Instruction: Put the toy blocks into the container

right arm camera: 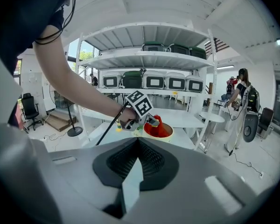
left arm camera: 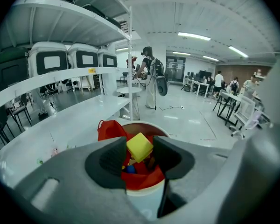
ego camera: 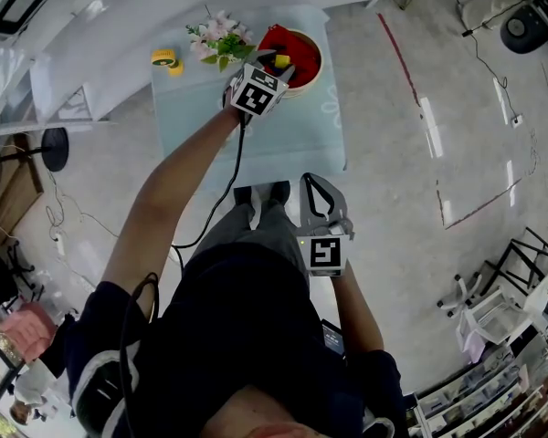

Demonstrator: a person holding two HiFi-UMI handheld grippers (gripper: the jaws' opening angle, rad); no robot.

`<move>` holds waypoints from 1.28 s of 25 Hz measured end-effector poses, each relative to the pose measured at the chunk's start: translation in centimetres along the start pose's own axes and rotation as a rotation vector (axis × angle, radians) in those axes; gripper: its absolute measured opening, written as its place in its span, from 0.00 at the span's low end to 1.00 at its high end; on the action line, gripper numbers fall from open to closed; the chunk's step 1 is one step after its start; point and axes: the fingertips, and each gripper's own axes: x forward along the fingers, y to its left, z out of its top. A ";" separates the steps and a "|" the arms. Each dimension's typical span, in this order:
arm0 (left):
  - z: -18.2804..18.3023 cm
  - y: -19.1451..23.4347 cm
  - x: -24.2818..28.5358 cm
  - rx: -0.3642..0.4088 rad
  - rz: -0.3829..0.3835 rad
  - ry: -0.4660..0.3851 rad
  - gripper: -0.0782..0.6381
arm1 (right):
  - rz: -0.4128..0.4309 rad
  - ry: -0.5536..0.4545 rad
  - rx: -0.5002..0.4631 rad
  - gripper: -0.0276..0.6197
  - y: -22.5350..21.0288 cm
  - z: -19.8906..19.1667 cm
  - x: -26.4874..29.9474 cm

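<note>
Left arm: stretched out straight ahead over the bench, forearm bare; its hand holds the left tool right above the container, marker cube facing up
Left tool: clamped on one yellow block; the block sits tilted between the two pads, pinched on two opposite faces
Yellow block: in the air directly over the container's mouth, above the red lining; not touching what lies inside
Right arm: bent at the elbow and kept close to the body; its hand holds the right tool over the floor, well short of the container, pointing towards it
Right tool: tips together, nothing between them
Container: one; round, pale wall, red lining rising above the rim on one side; it stands on the bench
Blocks counted: one yellow in the left tool; one blue block visible inside the container under the yellow one; further pieces beside it are too hidden to count
Flowers: one bunch, just beside the container on the person's left
Yellow roll: one, beyond the flowers from the container; one small yellow piece touches it
Tools counted: two, one in each hand
</note>
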 end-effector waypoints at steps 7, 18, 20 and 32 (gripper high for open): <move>0.4 0.4 0.7 0.028 0.016 -0.018 0.37 | -0.001 0.006 0.000 0.04 0.0 -0.2 0.1; 1.5 -0.3 0.5 0.078 0.019 -0.116 0.66 | -0.010 0.022 0.011 0.04 0.0 -0.8 -0.2; 1.7 -0.3 0.3 0.087 0.024 -0.123 0.66 | -0.009 0.026 0.008 0.04 0.0 -0.9 -0.1; 2.8 -0.1 -3.4 0.059 0.069 -0.233 0.70 | 0.006 0.032 0.002 0.04 0.6 -1.1 0.2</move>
